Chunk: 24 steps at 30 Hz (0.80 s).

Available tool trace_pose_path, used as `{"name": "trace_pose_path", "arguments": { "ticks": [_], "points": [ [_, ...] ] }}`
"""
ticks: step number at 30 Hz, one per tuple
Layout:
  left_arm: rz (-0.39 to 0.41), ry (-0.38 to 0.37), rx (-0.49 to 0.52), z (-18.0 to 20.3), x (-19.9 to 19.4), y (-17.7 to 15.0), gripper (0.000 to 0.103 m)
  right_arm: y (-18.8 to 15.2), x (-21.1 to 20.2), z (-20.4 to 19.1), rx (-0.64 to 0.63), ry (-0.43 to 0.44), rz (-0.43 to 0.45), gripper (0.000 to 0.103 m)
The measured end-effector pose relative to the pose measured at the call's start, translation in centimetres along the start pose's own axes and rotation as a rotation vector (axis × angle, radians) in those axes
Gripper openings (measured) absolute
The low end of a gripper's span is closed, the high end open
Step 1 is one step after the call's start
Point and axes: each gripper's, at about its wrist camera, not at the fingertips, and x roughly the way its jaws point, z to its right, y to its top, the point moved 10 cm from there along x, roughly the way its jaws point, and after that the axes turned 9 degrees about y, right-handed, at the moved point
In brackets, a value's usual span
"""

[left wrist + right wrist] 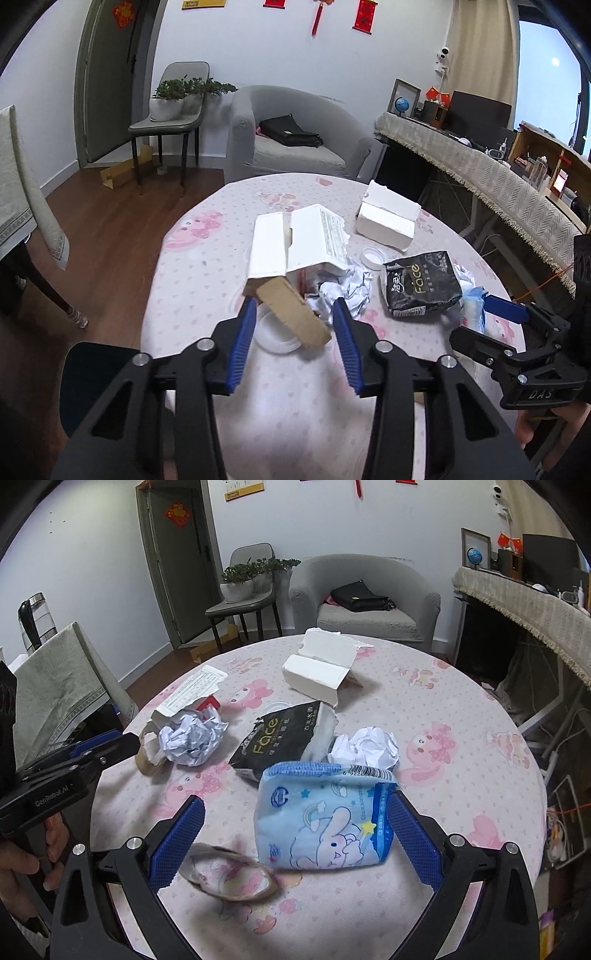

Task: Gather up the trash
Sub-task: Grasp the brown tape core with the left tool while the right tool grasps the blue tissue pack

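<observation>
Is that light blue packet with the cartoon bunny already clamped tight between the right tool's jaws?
No. The light blue packet lies on the table, and the right gripper stands wide open around it.

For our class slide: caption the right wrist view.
Open right tool frames a blue tissue pack among trash on the pink-patterned table.

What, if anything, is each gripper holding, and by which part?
Nothing is held. The left gripper stands open around the cardboard tube; the right gripper stands open around the blue pack.
</observation>
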Motion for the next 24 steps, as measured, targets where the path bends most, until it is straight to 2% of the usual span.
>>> {"name": "trace_pose_path", "arguments": {
  "ticks": [5, 13, 15, 18, 24],
  "points": [
    [-0.048, -0.020, -0.048, 0.0, 1.0, -0.1, 0.037, 0.0, 0.0, 0.9, 0.004, -0.022, -0.007, 0.100],
    [-0.071, -0.006, -0.075, -0.1, 1.7, 0.0, 0.037, -0.3, 0.5, 2.2, 0.044, -0.019, -0.016, 0.100],
    [-0.085, 0.000, -0.083, -0.4, 2.0, -0.3, 0.031, -0.4, 0.8, 2.6, 0.084, 0.002, -0.013, 0.100],
    [-0.106, 0.005, -0.096, -0.8, 2.3, -0.5, 0.028, -0.3, 0.7, 2.9, 0.103, 0.012, -0.005, 0.100],
    [-0.092, -0.015, -0.073, -0.2, 2.0, -0.2, 0.028, -0.4, -0.3, 3.5, 0.090, -0.006, -0.006, 0.098]
  ]
}}
